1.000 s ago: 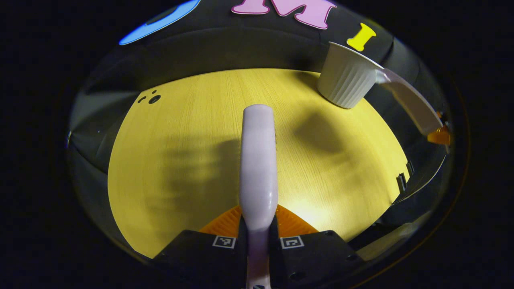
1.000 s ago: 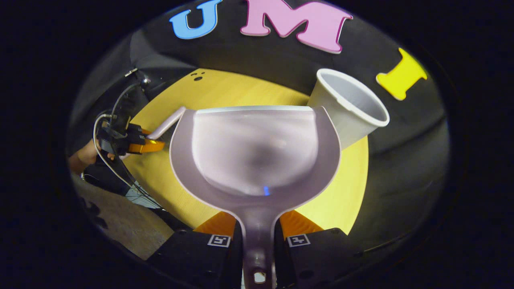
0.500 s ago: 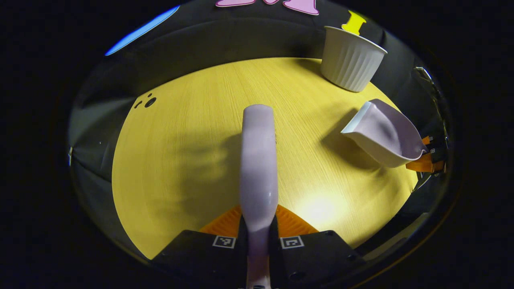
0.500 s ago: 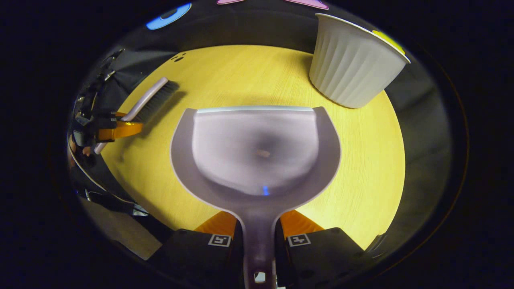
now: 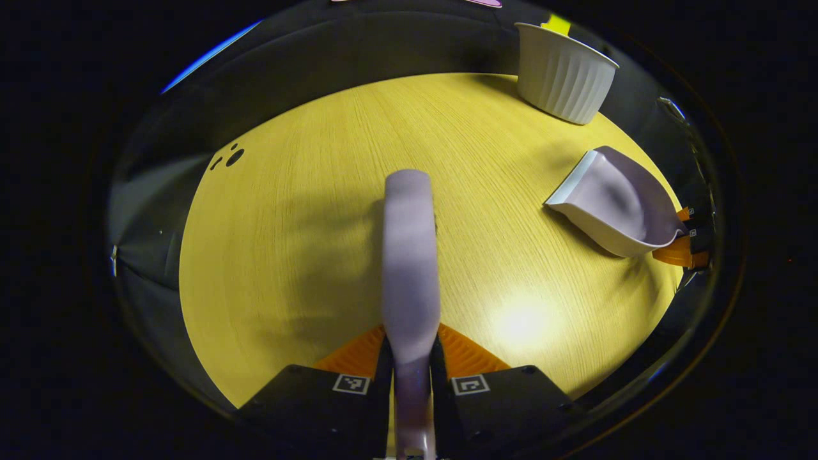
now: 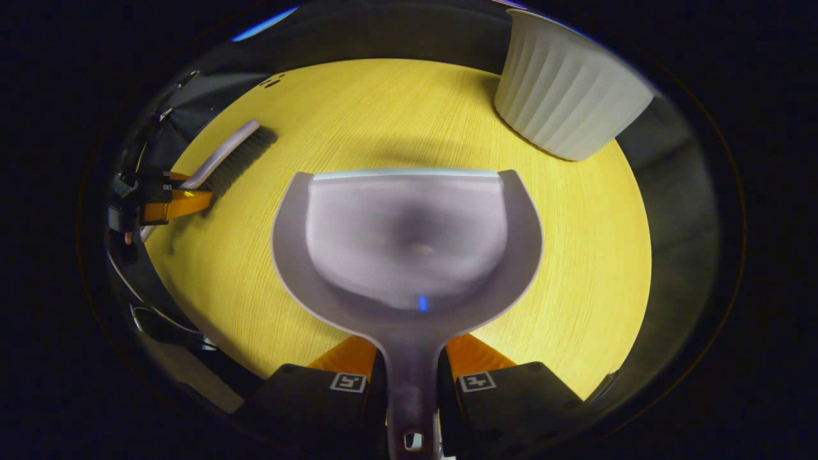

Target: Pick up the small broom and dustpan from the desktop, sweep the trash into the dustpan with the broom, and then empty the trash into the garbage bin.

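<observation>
My left gripper (image 5: 411,358) is shut on the lilac handle of the small broom (image 5: 410,255), which points forward over the yellow desktop (image 5: 287,243). In the right gripper view the broom (image 6: 223,153) lies low at the far left with its dark bristles on the desktop, the left gripper (image 6: 163,203) behind it. My right gripper (image 6: 412,377) is shut on the handle of the lilac dustpan (image 6: 409,236), held just above the desktop. In the left gripper view the dustpan (image 5: 613,204) sits at the right, mouth towards the middle. The white ribbed garbage bin (image 6: 569,96) stands at the back right.
The garbage bin (image 5: 562,70) sits near the desktop's far edge in the left gripper view. A few small dark holes (image 5: 230,156) mark the desktop's far left. Black cloth walls surround the desktop.
The dustpan came away from the bin's rim and went down to the desktop. The broom also went lower, its bristles now on the surface. Both cameras tilted down.
</observation>
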